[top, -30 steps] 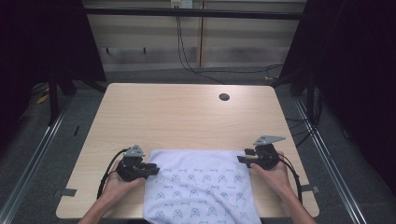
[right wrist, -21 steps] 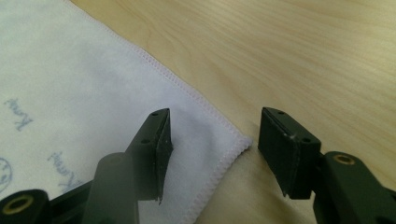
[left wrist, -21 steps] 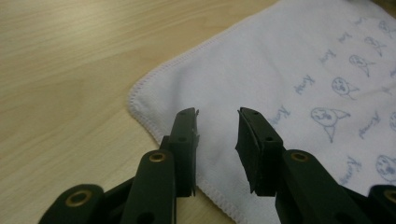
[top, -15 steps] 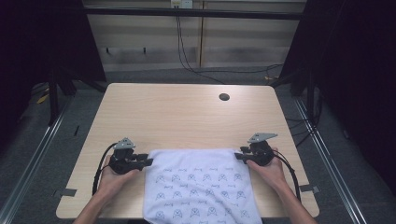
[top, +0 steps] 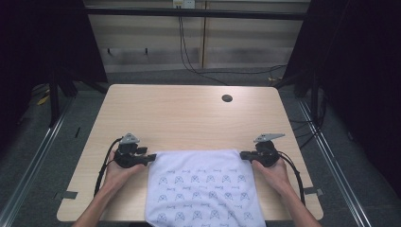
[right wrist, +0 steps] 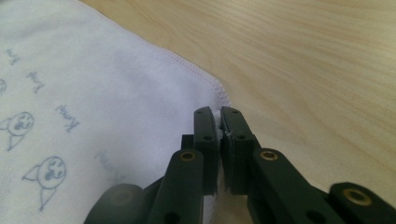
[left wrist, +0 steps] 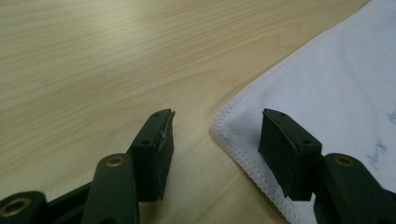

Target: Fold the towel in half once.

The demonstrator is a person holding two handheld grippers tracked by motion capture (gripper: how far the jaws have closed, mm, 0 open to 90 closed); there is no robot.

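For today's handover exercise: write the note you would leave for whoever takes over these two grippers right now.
Right gripper: shut on the far right corner of the white printed cloth.
Left gripper: open, jaws just been opening, astride the far left corner without pinching it.
Cloth lies flat at the near edge of the table, its near end hanging over.
Done: right corner gripped.
Left: close the left gripper on its corner, then probably lift or fold.
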